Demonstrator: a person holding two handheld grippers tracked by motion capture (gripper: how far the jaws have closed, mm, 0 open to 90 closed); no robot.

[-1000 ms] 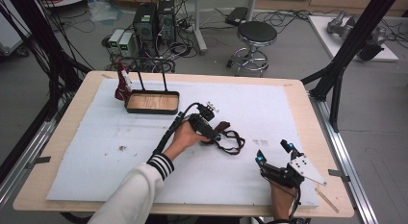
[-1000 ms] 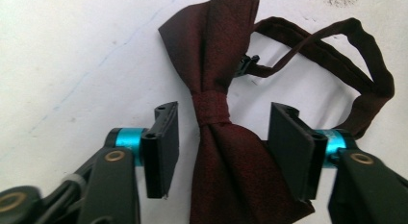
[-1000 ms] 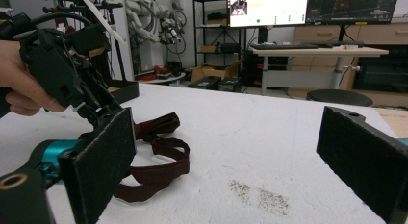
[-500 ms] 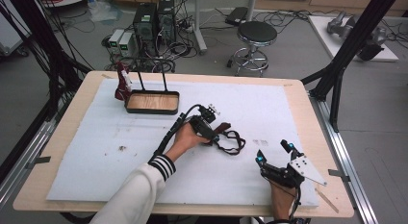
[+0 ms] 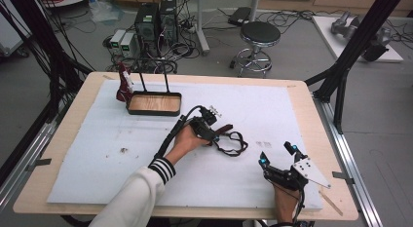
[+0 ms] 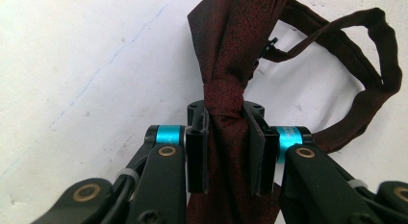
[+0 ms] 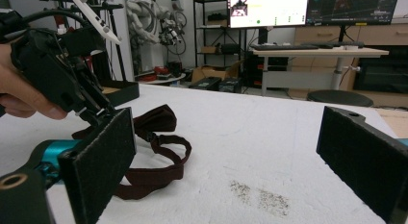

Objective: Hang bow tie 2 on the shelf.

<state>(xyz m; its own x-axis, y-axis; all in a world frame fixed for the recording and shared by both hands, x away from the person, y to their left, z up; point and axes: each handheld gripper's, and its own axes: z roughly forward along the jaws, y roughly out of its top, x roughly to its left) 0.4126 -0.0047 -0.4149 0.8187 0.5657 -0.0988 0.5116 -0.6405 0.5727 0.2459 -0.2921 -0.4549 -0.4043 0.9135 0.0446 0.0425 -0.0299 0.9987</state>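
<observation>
A dark red bow tie [image 5: 225, 129] with a looped strap [image 5: 234, 145] lies on the white sheet [image 5: 292, 115] near the table's middle. My left gripper [image 5: 213, 133] is shut on it. In the left gripper view the jaws pinch the tie just below its knot, left gripper [image 6: 225, 119], with the bow tie [image 6: 235, 36] fanning out beyond and the strap [image 6: 380, 56] curling to the right. My right gripper [image 5: 277, 155] stands open near the front right of the sheet, nothing between its pads. From the right gripper [image 7: 231, 152] I see the bow tie [image 7: 156, 120] and the left gripper [image 7: 98, 113] on it.
A wooden tray [image 5: 153, 103] with a black rim and two black uprights sits at the back left. Another dark red cloth item [image 5: 123, 84] leans beside it. Small dark specks [image 7: 260, 195] mark the sheet ahead of the right gripper. A stool and computers stand behind the table.
</observation>
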